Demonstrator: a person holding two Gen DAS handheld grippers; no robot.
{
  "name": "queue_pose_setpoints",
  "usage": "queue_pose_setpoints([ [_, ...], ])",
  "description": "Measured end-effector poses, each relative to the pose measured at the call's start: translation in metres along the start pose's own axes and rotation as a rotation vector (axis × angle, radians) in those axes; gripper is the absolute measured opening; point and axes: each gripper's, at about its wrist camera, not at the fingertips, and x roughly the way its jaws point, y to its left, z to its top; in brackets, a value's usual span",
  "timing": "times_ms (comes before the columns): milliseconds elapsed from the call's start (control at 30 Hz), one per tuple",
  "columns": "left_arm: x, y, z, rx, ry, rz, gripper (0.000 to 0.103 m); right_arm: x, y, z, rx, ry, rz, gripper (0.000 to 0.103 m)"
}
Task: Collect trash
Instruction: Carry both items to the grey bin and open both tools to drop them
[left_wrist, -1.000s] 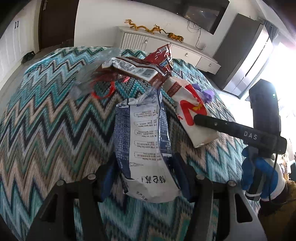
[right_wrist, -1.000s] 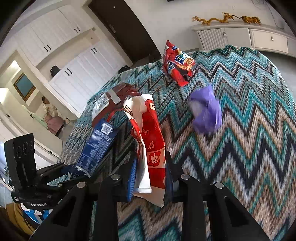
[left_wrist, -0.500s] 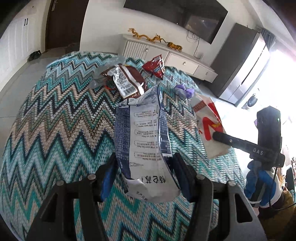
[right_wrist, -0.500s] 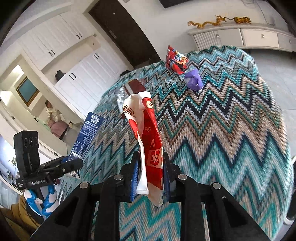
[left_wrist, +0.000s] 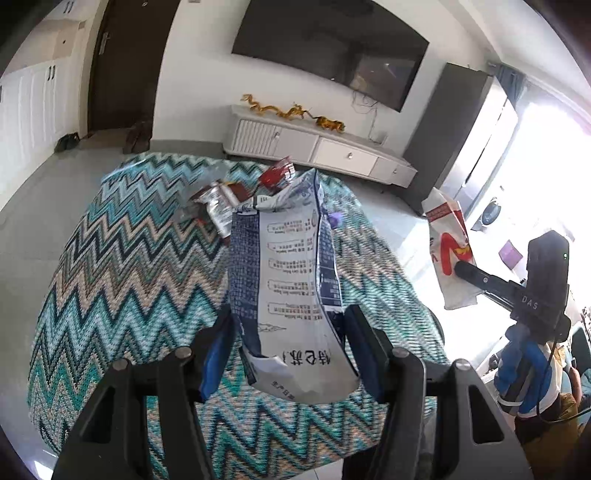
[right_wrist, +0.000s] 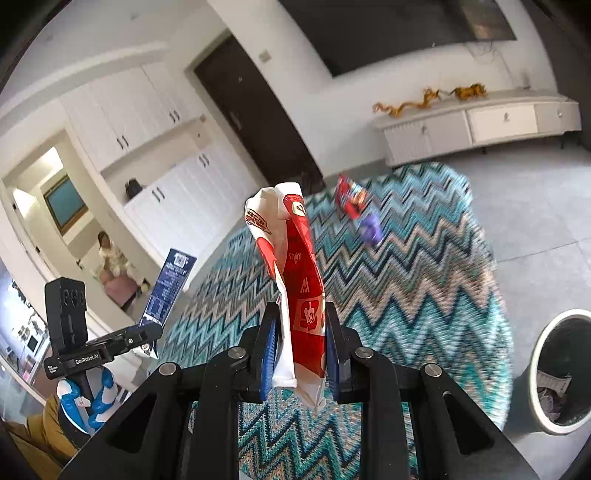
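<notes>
Both tools were loaded. Our left tool (left_wrist: 288, 343) gripped a blue-and-white packet (left_wrist: 284, 280) by its lower end, jaws fairly wide, pads pressed on both edges. Our right tool (right_wrist: 300, 350) was clamped nearly closed on a red-and-white wrapper (right_wrist: 295, 288), also by the lower end.

Where the trash was: both pieces were held in the air above the zigzag rug (left_wrist: 122, 258). In the left wrist view the packet stood up toward 12 o'clock, and the wrapper showed at 3 o'clock in the other tool. In the right wrist view a bin (right_wrist: 561, 373) sat on the floor at 4 o'clock, just off the rug edge, with some scraps already inside.

Looks: the packet was flat, crinkled, torn open at the top, printed text on a white back panel. The wrapper was narrow, twisted, folded over at the top.

Handling, our read: both were empty film, very light, floppy, slick. They would flap and could slip, so a pinch well in from the edge seemed right. No breakage risk.

Left on the rug: a red bag (right_wrist: 351, 195), a purple scrap (right_wrist: 371, 229) beside it, and a brown-and-silver wrapper (left_wrist: 221, 206).
</notes>
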Motion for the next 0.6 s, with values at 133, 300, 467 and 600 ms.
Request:
queue_pose_setpoints([
  [133, 0.001, -0.033, 0.013, 0.052, -0.011, -0.032, 0.057, -0.035, -0.016, -0.001, 0.023, -0.06, -0.031, 0.023],
  [300, 0.025, -0.089, 0.031, 0.132, 0.018, -0.108, 0.057, -0.071, -0.057, -0.011, 0.091, -0.125, -0.086, 0.023],
  [467, 0.068, -0.157, 0.038, 0.192, 0.097, -0.221, 0.057, -0.11, -0.117, -0.032, 0.208, -0.173, -0.17, 0.024],
  [600, 0.107, -0.215, 0.038, 0.262, 0.161, -0.286, 0.057, -0.129, -0.163, -0.047, 0.297, -0.19, -0.237, 0.024],
])
